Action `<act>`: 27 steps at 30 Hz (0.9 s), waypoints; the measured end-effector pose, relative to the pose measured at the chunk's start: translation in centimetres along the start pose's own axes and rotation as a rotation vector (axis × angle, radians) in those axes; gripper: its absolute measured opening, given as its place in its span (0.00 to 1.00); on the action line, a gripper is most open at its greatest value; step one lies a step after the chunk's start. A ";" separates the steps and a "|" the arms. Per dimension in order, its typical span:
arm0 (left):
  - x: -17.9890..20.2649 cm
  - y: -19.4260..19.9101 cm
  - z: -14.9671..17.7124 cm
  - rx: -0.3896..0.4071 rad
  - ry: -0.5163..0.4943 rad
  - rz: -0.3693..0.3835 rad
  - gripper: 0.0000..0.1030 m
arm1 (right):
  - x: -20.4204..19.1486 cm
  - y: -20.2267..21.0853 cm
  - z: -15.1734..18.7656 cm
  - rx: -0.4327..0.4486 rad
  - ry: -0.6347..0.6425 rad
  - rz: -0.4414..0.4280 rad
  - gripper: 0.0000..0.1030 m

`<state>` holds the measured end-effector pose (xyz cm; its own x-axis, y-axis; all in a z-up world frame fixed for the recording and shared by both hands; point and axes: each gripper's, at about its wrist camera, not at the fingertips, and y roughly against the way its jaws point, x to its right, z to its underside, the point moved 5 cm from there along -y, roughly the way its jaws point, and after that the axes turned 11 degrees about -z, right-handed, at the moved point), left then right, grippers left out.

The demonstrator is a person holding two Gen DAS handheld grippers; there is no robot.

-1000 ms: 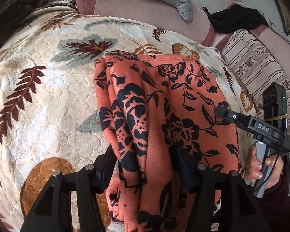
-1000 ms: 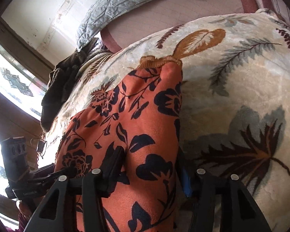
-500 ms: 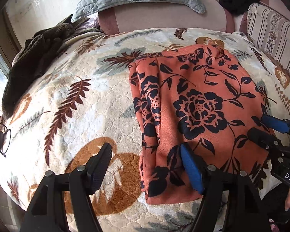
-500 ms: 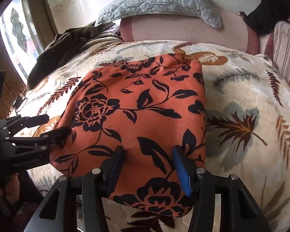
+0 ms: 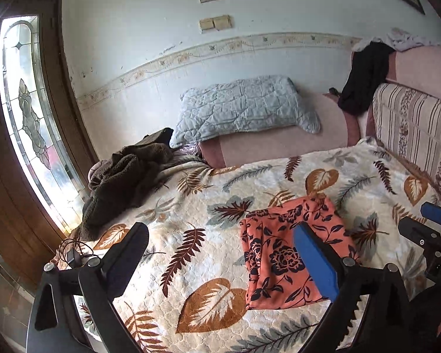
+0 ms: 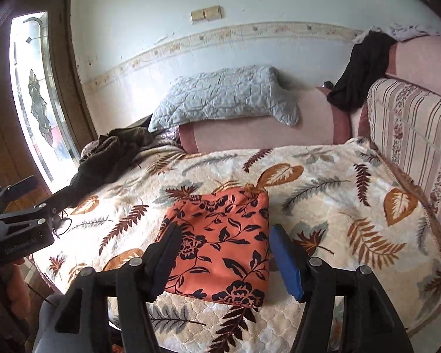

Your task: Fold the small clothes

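Note:
The orange garment with dark flowers point(image 5: 279, 253) lies folded in a flat rectangle on the leaf-patterned blanket point(image 5: 191, 223). My left gripper point(image 5: 220, 227) hangs above and in front of it; its jaws are opening wide and nothing is between them. In the right wrist view the garment point(image 6: 223, 244) lies below my right gripper point(image 6: 225, 231), whose jaws are also opening and hold nothing. Each gripper shows in the other's view: the right gripper point(image 5: 423, 222) at the right edge, the left gripper point(image 6: 35, 195) at the left edge.
A grey quilted pillow point(image 5: 244, 108) rests on the pink bolster behind the blanket. A brown fuzzy garment point(image 5: 123, 176) is heaped at the back left, a black one point(image 5: 364, 76) hangs at the back right. A striped cushion point(image 5: 417, 129) borders the right side.
Both grippers have let go of the orange garment, widened their jaws, and risen and drawn back from it. The garment now lies folded on the blanket.

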<state>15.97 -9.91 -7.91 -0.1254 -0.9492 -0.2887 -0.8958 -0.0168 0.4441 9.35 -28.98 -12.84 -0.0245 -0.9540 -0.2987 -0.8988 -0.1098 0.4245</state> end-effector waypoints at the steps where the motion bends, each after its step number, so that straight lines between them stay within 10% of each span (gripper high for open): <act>1: -0.3 0.8 -0.5 0.004 0.008 -0.001 0.97 | -0.4 1.0 -0.4 0.011 0.011 0.011 0.65; 27: -6.2 10.0 -4.8 0.152 0.143 -0.133 1.00 | -5.9 10.6 -2.6 0.091 0.122 0.029 0.67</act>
<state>9.82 -5.69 2.38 0.0500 -0.9767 -0.2085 -0.9555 -0.1075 0.2746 1.14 -25.19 -4.38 -0.0026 -0.9838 -0.1794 -0.9344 -0.0615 0.3508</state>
